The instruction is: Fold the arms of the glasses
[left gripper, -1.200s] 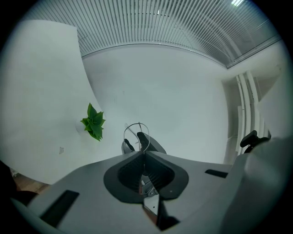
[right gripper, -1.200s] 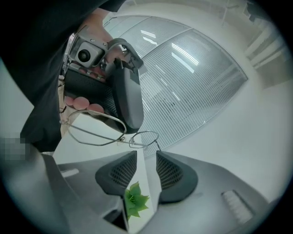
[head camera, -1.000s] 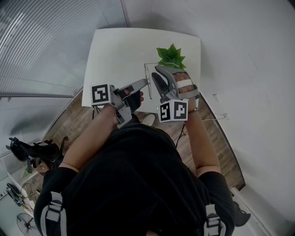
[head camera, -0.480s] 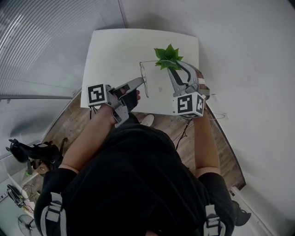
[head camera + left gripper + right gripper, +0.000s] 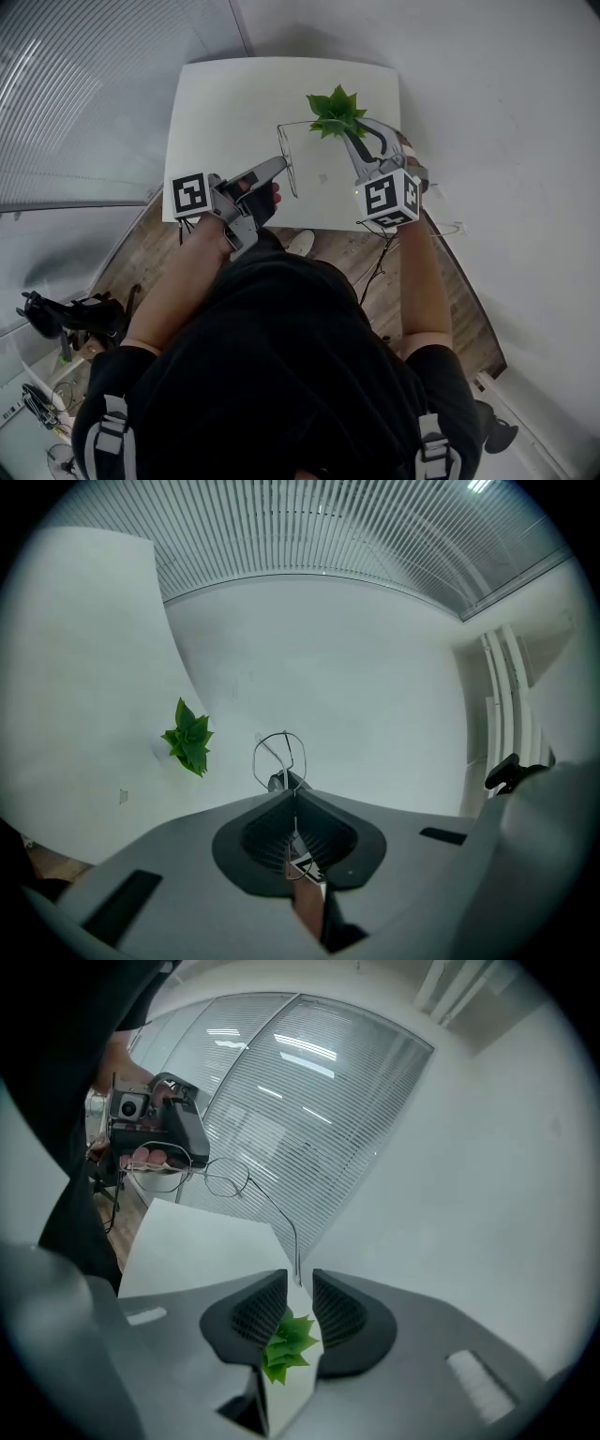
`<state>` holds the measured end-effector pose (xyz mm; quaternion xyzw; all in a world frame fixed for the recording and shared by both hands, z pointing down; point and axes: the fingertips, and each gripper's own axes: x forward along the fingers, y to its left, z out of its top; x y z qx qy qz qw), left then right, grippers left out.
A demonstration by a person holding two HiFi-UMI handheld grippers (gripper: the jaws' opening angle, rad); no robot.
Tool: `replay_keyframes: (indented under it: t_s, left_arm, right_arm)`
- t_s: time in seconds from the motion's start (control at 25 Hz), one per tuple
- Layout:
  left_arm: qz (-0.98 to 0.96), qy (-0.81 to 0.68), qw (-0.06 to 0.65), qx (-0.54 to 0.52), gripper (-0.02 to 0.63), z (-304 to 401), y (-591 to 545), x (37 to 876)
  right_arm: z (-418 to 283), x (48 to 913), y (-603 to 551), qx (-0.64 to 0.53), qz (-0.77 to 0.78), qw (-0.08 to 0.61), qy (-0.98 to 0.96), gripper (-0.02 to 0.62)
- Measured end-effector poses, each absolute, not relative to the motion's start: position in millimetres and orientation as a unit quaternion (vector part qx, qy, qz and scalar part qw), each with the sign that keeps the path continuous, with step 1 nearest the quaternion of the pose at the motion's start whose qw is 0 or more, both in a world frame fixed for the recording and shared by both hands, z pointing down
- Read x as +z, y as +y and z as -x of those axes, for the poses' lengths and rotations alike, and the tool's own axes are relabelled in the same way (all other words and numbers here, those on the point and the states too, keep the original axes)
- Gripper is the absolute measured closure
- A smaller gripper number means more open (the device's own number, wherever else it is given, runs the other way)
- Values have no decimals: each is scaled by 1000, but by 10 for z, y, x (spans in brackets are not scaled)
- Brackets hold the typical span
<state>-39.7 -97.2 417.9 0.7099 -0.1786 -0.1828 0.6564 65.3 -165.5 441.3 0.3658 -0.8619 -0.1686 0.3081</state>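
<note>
Glasses [image 5: 287, 161] upper centre over the table [image 5: 225, 94], left gripper [image 5: 279, 167] fingers clamped on their front, right gripper [image 5: 300, 1290] fingers slightly apart (just been closing), arm tip in their gap, plant [image 5: 335, 112] behind.

The plant [image 5: 336, 112] is standing near the far right corner of the desk [image 5: 216, 112], blocking low passage there. The glasses [image 5: 284, 155] are hanging above the desk's middle, one arm reaching toward the plant and barring the gap between them. The left half, from the near edge to the far left corner, is lying bare. A wall [image 5: 487, 122] is closing off the right edge.
</note>
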Motion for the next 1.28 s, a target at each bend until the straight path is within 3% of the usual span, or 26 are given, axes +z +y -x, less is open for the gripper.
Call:
replay_keyframes:
  t_s: [0.2,1.28]
  left_arm:
    - [-711,-180,656,-181,594,394,-970,4200]
    - [-712,-218,637,-200,594,619,-1197,4192]
  right_arm:
    - [-639,4422,-1660,-169,-363,307,-863,552]
    - [-339,4395,-1336,-137,-345,279,-886,568]
